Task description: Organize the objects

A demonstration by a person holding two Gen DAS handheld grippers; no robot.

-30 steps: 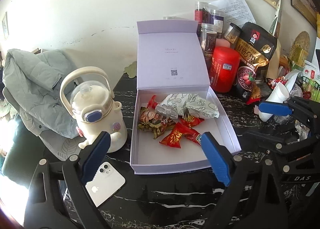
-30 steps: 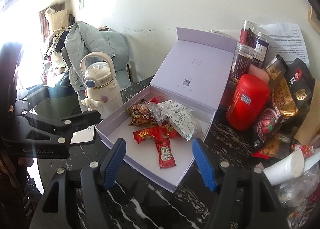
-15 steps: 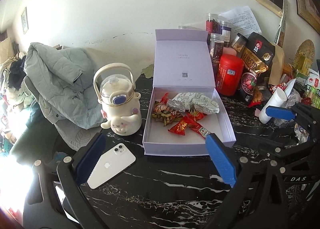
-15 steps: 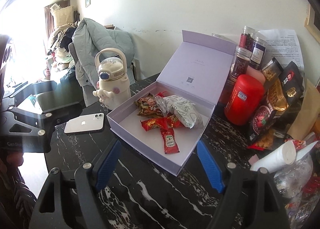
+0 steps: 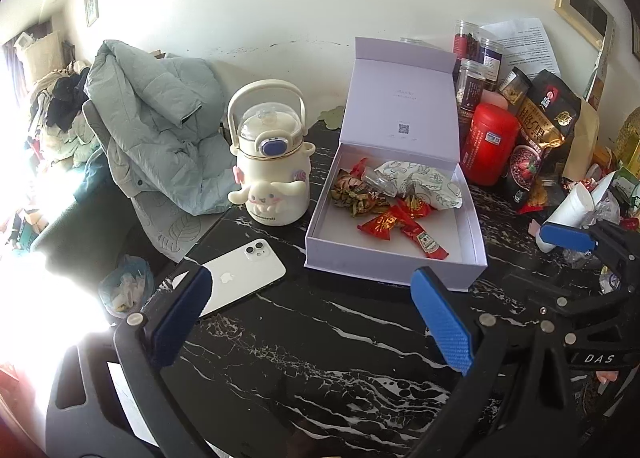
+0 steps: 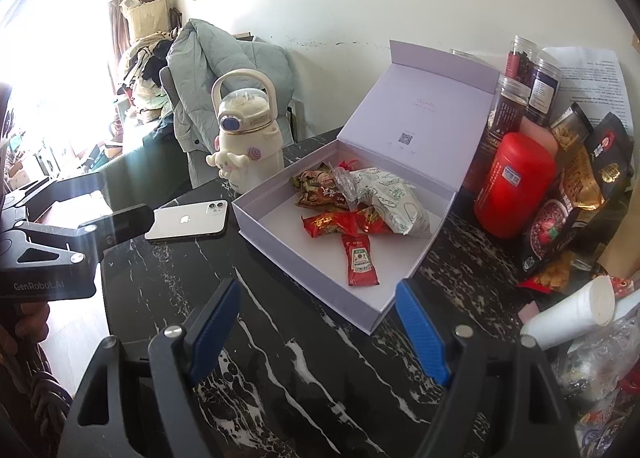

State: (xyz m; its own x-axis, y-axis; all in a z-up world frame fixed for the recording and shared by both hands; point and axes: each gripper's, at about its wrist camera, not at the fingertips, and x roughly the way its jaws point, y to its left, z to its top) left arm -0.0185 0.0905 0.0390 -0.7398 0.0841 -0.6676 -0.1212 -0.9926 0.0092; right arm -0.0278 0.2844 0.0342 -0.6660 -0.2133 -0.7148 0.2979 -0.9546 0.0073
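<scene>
A lilac box (image 5: 380,270) stands on the black marble table with its lid upright. Inside lie several snack packets (image 5: 360,198), a white patterned pouch (image 5: 428,186) and a ketchup sachet (image 5: 426,244). My left gripper (image 5: 312,290) hovers open over the table in front of the box, nothing between its blue pads. My right gripper (image 6: 318,298) is open too, in front of the box's (image 6: 304,270) near corner, with nothing between its pads. A white phone (image 5: 240,278) lies face down left of the box, beside a cream cartoon bottle (image 5: 272,178).
A red canister (image 5: 490,146), jars (image 5: 472,82), snack bags (image 5: 536,138) and a fallen paper cup (image 6: 572,310) crowd the table's right side. A pale green jacket (image 5: 160,126) hangs on a chair beyond the left edge. The right gripper's pad (image 5: 568,238) shows right of the box.
Both grippers have drawn back from the box, so it looks smaller and more of the table shows. The phone has come fully into view. Both pairs of jaws stand slightly wider.
</scene>
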